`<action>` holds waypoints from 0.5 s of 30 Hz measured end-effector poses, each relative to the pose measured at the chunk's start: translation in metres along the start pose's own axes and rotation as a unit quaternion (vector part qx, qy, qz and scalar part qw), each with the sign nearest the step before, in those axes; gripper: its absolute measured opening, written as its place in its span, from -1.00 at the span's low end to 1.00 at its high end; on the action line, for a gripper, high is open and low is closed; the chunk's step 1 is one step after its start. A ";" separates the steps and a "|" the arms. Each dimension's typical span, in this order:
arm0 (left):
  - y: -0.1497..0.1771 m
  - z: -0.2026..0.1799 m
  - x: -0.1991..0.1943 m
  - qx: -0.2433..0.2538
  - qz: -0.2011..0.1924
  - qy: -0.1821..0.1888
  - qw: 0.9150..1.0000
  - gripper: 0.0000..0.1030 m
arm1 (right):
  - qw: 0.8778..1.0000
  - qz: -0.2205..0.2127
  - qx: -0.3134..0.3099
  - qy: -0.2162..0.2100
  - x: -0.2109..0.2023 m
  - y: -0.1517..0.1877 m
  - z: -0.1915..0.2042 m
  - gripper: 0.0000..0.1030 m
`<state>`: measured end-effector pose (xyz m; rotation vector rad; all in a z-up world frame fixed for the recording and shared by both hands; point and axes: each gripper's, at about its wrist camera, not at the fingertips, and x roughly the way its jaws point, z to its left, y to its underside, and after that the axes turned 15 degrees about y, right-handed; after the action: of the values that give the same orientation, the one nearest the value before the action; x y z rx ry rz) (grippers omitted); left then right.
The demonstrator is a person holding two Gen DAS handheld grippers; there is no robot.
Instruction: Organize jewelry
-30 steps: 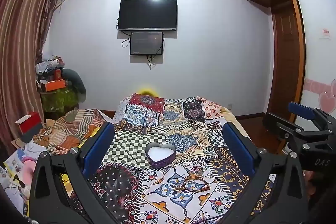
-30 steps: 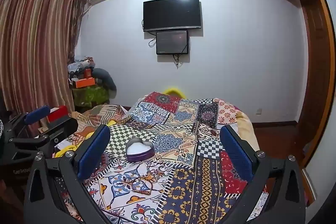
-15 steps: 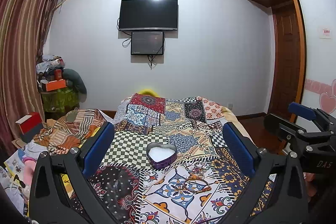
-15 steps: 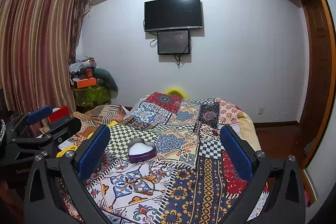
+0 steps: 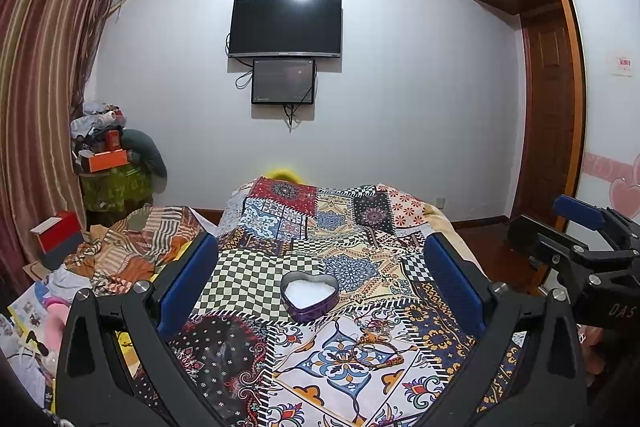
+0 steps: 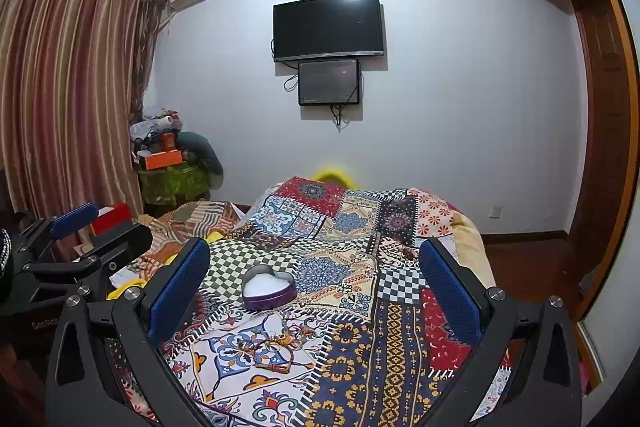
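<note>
A purple heart-shaped tin [image 5: 309, 295] with a white lining stands open on the patterned bedspread [image 5: 340, 219]; it also shows in the right wrist view [image 6: 268, 289]. Thin bracelets and small jewelry pieces [image 5: 374, 345] lie on the bedspread just in front of the tin, also seen in the right wrist view [image 6: 276, 349]. My left gripper [image 5: 320, 279] is open and empty, held above the bed short of the tin. My right gripper [image 6: 316, 279] is open and empty, to the right of the left one, which appears at the left of its view [image 6: 76, 255].
A crumpled striped cloth [image 5: 132, 247] and clutter lie left of the bed. A red box [image 5: 56, 231] and a piled side table [image 5: 112, 163] stand by the curtain. A TV [image 5: 286, 27] hangs on the far wall. A wooden door [image 5: 548, 115] is right.
Both grippers have drifted slightly; the view of the bed shifts a little. The tin and jewelry have not moved, and both grippers stay open.
</note>
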<state>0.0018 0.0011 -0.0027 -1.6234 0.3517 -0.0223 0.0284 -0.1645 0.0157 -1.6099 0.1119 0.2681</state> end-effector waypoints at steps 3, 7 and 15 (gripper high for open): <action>0.001 0.000 0.001 0.000 0.001 0.000 1.000 1.00 | 1.000 0.000 0.000 0.000 0.000 0.000 0.000 1.00; 0.002 -0.001 0.001 -0.001 0.001 0.001 1.000 1.00 | 1.000 0.001 0.002 0.001 0.001 -0.001 -0.002 1.00; 0.003 -0.002 0.002 0.001 0.003 0.001 1.000 1.00 | 1.000 0.002 0.005 0.000 0.001 -0.003 -0.004 1.00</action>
<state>0.0026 -0.0018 -0.0057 -1.6208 0.3577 -0.0207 0.0303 -0.1680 0.0185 -1.6007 0.1173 0.2698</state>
